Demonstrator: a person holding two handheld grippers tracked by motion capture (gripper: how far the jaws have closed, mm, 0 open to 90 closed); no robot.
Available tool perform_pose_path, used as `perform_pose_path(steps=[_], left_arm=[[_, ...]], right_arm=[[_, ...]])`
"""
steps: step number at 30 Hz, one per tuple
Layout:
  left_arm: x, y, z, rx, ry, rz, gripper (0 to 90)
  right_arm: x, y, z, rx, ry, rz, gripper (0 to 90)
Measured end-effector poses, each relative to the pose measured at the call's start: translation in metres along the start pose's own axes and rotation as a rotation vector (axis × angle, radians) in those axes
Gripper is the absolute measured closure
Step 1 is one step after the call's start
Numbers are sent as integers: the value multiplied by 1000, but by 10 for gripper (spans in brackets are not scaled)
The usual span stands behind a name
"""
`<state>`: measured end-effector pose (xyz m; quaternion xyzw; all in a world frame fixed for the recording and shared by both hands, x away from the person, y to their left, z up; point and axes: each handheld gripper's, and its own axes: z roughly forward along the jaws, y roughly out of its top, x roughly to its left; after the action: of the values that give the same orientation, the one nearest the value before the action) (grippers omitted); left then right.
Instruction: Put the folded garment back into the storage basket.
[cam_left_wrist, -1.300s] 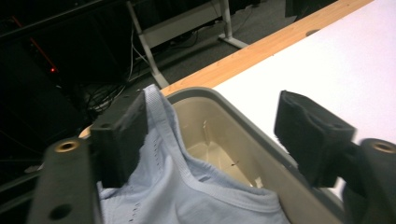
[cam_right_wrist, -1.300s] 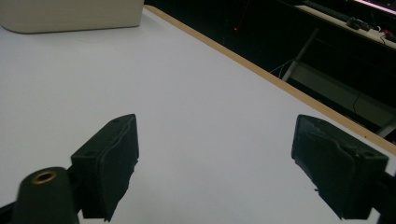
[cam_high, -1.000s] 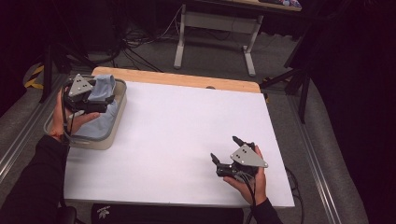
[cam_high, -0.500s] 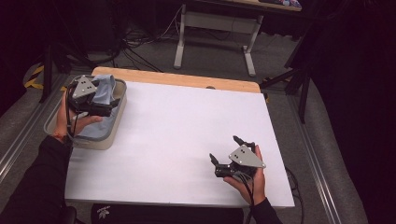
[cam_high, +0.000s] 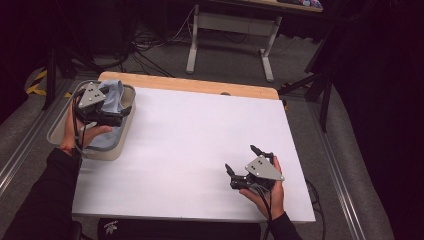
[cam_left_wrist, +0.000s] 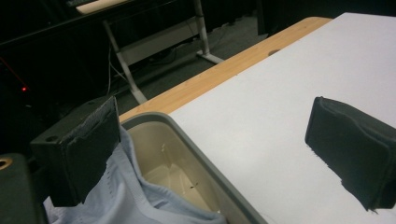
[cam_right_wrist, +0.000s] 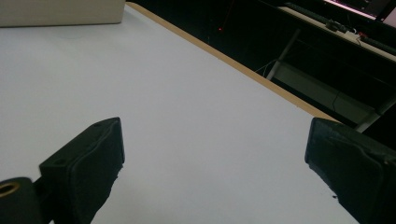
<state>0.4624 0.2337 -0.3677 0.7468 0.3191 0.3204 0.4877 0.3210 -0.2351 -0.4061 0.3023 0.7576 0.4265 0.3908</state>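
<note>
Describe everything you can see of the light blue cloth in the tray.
The light blue cloth is thin woven fabric, crumpled in soft folds, with a stitched hem visible in the left gripper view. It lies in the grey tray at the table's left edge, heaped toward the far end. The open left tool hovers over it; one pad sits against it.

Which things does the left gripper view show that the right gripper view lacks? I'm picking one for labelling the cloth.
The left gripper view has the light blue cloth lying in the grey bin, with the left gripper open and one jaw against the cloth. The right gripper view has the right gripper open over bare table, and a pale bin wall at its top edge. Both share the white tabletop with its wooden edge, and a desk frame on the dark floor behind.
</note>
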Motion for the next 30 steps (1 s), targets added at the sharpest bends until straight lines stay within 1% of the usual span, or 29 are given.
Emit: perform_pose_path(steps=[1,4,10,14,15,16,21,27,28,30], left_arm=[[0,0,0,0,0,0,42],[-5,1,-4,-28,-8,-7,42],[-10,1,-5,-36,0,-13,38],[-14,-1,-5,-51,-12,-24,37],[-16,0,-7,-57,-24,-28,37],[-17,0,-7,-62,-26,-29,36],[-23,2,-10,-80,-41,-21,37],[-30,3,-13,-91,-54,-11,37],[-33,4,-13,-95,-57,-7,38],[-34,4,-13,-94,-59,0,38]], right_arm=[[0,0,0,3,-1,-4,55],[0,0,0,3,1,-2,54],[0,0,0,1,-4,-8,53],[1,0,0,1,-5,-12,52],[1,0,0,-1,-6,-12,52],[1,0,0,-2,-6,-11,52],[1,0,0,-5,-11,-16,54],[2,0,-1,-11,-12,-21,56],[2,0,-1,-11,-13,-21,56],[2,0,-1,-14,-12,-17,56]])
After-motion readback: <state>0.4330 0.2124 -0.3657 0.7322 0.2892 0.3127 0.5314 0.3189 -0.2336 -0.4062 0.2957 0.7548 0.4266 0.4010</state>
